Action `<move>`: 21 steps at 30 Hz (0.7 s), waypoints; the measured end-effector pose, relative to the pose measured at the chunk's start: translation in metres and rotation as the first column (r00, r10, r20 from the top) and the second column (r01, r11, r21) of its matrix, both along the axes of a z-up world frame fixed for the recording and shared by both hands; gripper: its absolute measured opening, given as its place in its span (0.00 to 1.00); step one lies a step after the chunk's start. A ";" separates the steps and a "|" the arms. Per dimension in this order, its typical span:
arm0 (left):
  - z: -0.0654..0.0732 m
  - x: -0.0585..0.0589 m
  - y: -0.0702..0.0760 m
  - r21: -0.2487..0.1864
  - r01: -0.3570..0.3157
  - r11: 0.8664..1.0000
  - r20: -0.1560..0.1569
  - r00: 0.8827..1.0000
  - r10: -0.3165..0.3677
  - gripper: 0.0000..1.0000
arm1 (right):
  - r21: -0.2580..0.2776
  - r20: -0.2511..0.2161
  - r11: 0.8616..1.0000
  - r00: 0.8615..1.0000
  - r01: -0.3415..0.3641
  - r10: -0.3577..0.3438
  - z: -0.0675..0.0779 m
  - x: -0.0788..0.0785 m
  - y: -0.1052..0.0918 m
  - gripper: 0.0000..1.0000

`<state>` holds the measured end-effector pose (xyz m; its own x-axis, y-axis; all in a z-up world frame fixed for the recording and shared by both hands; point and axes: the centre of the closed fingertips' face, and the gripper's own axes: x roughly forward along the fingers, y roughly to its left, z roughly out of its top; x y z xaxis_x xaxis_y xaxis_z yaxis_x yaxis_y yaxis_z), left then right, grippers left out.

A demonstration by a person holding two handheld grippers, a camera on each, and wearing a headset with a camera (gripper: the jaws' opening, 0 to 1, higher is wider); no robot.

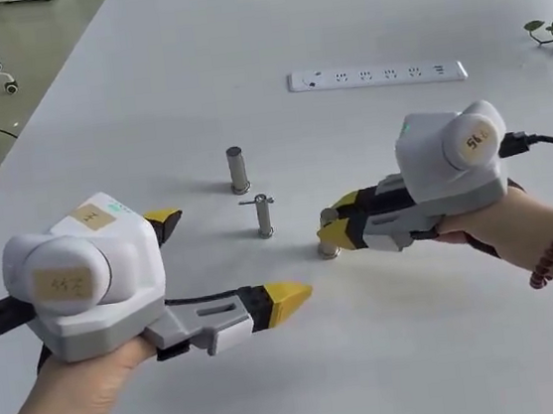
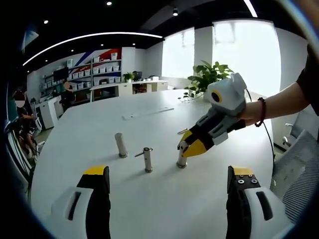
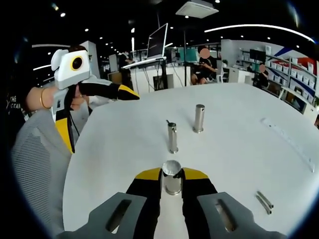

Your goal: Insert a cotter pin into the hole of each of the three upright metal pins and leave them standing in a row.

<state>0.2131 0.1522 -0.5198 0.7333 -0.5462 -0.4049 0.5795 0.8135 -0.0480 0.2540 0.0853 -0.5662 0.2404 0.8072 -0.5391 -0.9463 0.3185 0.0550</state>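
The right gripper [image 1: 334, 228] clamps the nearest metal pin [image 3: 172, 183] at frame centre, the left gripper [image 1: 227, 256] gapes at lower left, with a cottered pin [image 1: 264, 216], bare pin [image 1: 238, 169] and power strip [image 1: 377, 76] beyond.

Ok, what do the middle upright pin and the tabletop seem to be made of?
The middle silver cylindrical pin looks like bare steel or similar metal: grey sheen, bright highlights. The white tabletop seems matte laminate or painted board: faint reflections.
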 end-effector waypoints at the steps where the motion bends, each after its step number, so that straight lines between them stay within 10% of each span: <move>1: 0.000 0.000 0.000 -0.001 0.000 1.000 -0.002 1.000 0.000 0.98 | 0.019 -0.008 1.000 1.000 0.000 0.000 0.002 -0.002 0.001 0.13; 21: 0.007 0.000 -0.002 -0.030 -0.011 0.999 0.019 1.000 0.011 0.98 | -0.020 0.004 0.999 0.999 0.049 -0.049 0.020 0.008 -0.041 0.18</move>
<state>0.2129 0.1504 -0.5129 0.7467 -0.5496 -0.3746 0.5715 0.8183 -0.0615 0.2615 0.0441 -0.5460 0.2815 0.7835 -0.5540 -0.9296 0.3657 0.0449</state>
